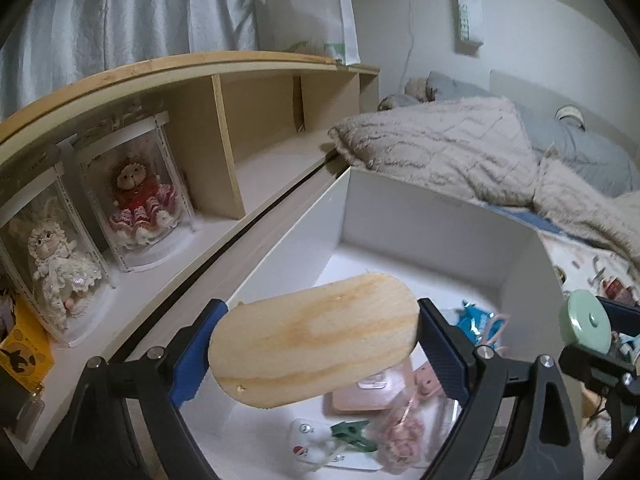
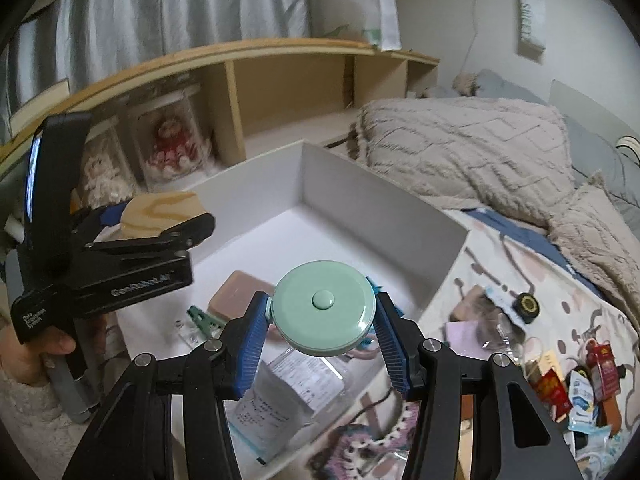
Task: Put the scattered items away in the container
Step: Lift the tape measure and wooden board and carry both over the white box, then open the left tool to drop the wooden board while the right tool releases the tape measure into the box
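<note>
Left claw (image 1: 316, 344) clamped wide on the oval wooden board (image 1: 314, 338), held above the near left part of the white box (image 1: 400, 208). Best lowered close to the box floor, onto bare space clear of the pink case (image 1: 360, 396) and the green clip (image 1: 352, 434), before letting go. Right claw (image 2: 322, 314) closed on the round mint tape measure (image 2: 324, 308), over the near middle of the box. Best carried further in past the near rim, then released low, well apart from the board, to avoid knocking the left claw.
</note>
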The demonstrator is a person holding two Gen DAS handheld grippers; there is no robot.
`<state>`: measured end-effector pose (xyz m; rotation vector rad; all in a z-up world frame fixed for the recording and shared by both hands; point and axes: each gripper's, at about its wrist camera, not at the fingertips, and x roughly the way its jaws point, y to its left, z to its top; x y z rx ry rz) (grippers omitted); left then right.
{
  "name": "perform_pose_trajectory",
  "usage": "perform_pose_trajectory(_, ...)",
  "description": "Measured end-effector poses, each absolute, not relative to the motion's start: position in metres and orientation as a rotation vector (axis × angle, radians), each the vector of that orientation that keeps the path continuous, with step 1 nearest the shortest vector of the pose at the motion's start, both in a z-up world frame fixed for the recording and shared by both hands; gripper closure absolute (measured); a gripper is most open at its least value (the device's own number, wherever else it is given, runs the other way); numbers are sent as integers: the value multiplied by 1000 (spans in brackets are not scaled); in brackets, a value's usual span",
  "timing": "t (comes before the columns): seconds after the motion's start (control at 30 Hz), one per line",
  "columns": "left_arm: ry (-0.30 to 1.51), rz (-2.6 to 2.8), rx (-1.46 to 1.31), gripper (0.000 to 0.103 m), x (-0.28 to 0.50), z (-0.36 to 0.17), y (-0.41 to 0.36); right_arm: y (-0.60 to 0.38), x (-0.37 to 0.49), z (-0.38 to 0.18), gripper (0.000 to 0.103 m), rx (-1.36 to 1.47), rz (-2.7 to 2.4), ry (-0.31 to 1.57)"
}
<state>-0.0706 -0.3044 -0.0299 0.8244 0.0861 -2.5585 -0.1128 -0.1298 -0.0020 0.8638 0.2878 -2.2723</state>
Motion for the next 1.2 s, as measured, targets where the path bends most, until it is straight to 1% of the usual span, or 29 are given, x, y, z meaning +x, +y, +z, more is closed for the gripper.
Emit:
perform_pose_trajectory(0.27, 49, -2521, 848, 10, -72, -38, -308, -155, -110, -23, 50, 941, -2212, 358)
perform_pose_trajectory(0.63, -6, -2494, 852, 10, -72, -42, -304, -174, -111, -37, 50, 1013, -2143, 422)
perform_pose_trajectory(0.93, 2, -2501, 843, 10, -73, -42, -304, -193, -111, -50, 50, 1073, -2032, 499)
perform_pose_trajectory(1.07, -1, -2504, 845, 10, -73, -42, -303, -197, -115, -56, 50, 1096, -2031, 515)
perform_pose_trajectory(1.2, 4, -2507, 847, 10, -73, -42, -302, -196, -120, -55, 50, 1110, -2023, 468)
